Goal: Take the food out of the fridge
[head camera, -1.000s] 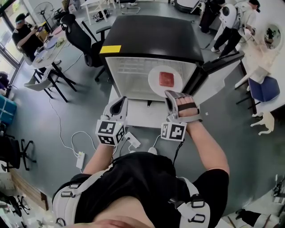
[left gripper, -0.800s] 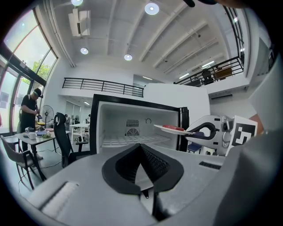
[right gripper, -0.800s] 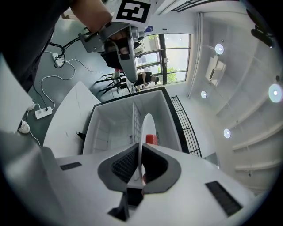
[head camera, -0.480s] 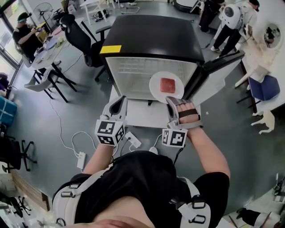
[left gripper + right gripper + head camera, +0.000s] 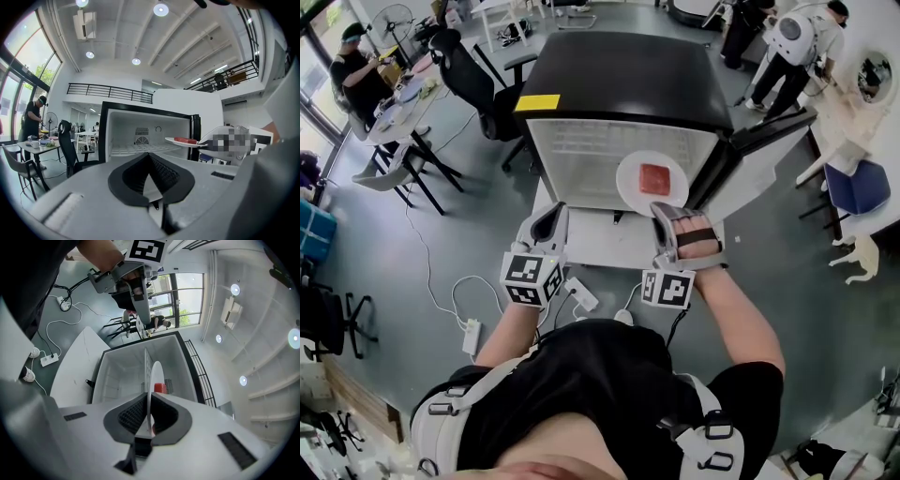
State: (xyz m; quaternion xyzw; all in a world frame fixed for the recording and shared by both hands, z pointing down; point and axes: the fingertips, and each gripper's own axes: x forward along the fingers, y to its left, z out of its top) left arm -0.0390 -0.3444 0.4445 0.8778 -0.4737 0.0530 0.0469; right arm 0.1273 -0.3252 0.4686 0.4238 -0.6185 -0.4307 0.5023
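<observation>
Right gripper point(image 5: 660, 210): jaws clamped on the near rim of the white plate point(image 5: 652, 180). Only its own view shows the rim edge-on between the pads. Head view alone gives the plate's face, with the red food slab point(image 5: 653, 177) at centre, just ahead of the jaws at the open fridge point(image 5: 619, 84) mouth. Left gripper point(image 5: 553, 212): beside the right, jaws together, nothing between. Since a second ago, plate and right gripper have drawn slightly toward the person; the left is unmoved.

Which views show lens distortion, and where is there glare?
Head view: fisheye curves the fridge edges, all sharp. Left gripper view: dark round corners, ceiling lamp glares. Right gripper view: same bending, window blown out.
</observation>
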